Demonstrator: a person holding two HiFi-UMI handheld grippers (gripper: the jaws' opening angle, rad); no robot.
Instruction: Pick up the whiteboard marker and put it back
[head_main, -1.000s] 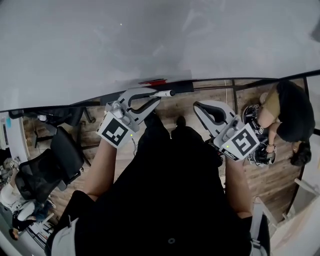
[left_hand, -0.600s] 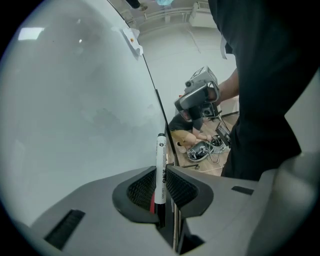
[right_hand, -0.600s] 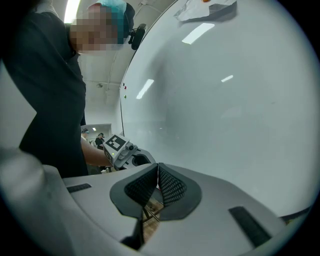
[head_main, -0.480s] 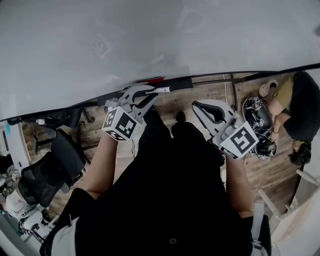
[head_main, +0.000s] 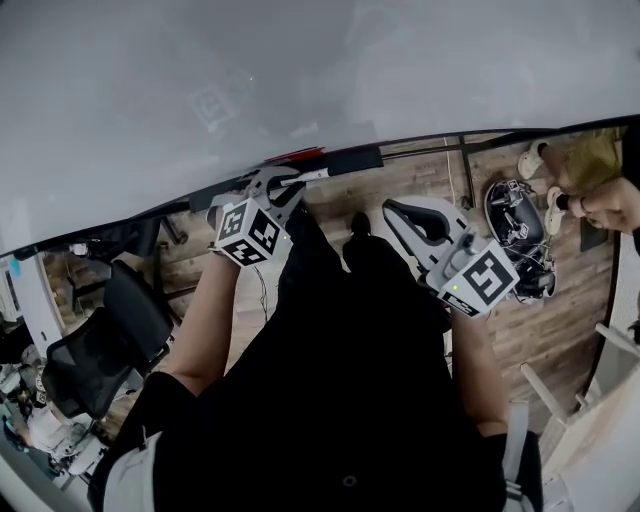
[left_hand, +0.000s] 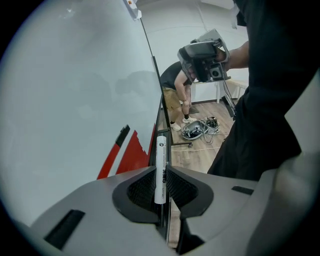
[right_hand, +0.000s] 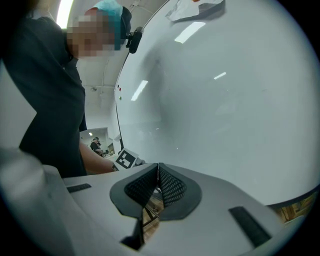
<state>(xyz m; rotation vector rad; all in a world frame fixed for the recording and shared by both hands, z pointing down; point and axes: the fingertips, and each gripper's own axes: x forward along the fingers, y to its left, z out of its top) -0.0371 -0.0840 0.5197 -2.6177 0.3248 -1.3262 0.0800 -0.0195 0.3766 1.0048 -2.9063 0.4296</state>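
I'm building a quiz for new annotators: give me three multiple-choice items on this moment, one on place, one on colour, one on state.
1. Where is the whiteboard marker? A on the floor; B in the jaws of the left claw; C lying on a chair.
2. What colour is its barrel? A white; B green; C yellow.
3. How is the right claw? A wide open; B shut on a cable; C shut, empty.
Answers: 1 B, the left gripper view shows both jaws pressing it; 2 A, the barrel is white with dark print; 3 C, its jaws meet with nothing between.
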